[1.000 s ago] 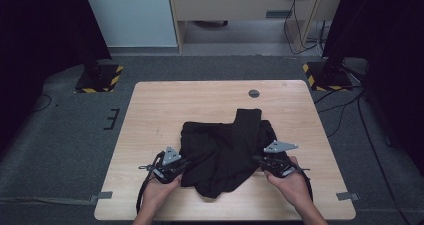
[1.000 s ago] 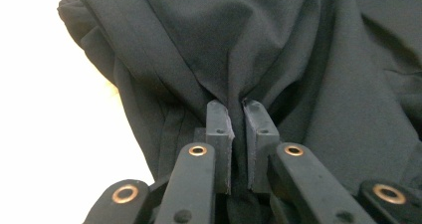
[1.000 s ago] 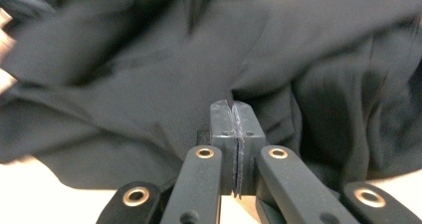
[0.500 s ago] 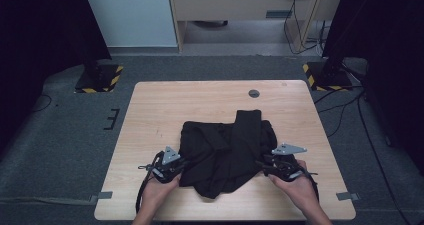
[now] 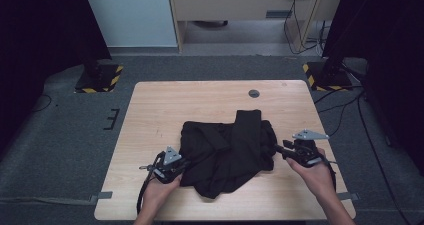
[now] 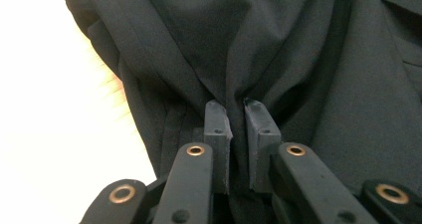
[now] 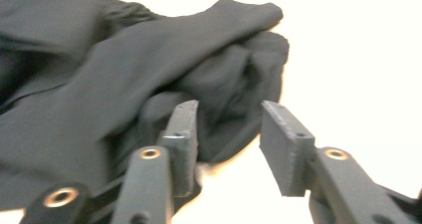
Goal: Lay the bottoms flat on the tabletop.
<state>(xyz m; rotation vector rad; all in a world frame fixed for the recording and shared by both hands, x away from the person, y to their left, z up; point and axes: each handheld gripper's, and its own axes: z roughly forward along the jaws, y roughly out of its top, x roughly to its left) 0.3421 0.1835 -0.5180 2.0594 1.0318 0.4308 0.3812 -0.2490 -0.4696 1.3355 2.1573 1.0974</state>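
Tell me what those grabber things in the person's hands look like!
Each hand-held gripper, left and right, is black with a grey three-cornered plate on top. The two flat black jaws have brass-coloured rivets. A black cable trails from the left one. The forearms are bare.

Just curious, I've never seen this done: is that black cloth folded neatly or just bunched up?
Bunched up. The black cloth lies in a rumpled heap with uneven folds and a strip sticking out toward the table's far side.
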